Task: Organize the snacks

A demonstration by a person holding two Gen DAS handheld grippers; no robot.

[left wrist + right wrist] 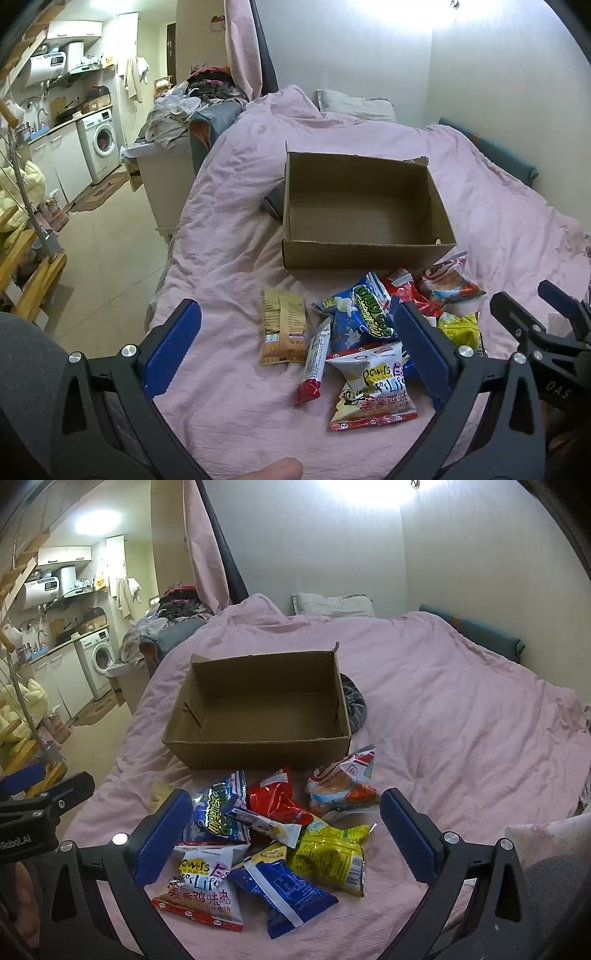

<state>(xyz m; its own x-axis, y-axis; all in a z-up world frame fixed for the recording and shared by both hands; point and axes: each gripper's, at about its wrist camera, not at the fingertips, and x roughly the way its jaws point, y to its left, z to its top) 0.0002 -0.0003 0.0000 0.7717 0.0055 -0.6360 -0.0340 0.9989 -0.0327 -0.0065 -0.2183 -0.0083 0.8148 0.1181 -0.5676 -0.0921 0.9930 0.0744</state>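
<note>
Snacks [273,845] below both wide-open, empty tongs [299,347] [286,830].

bright overhead glare, sharp focus, fisheye-warped edges

A grey cloth [354,703] is lying mostly hidden behind the cardboard box [258,751]. The red packet [275,799] is sitting partly buried under a white-ended bar [267,823]. The gold packet [159,794] is peeking out behind the right gripper's blue finger [164,836].
</note>
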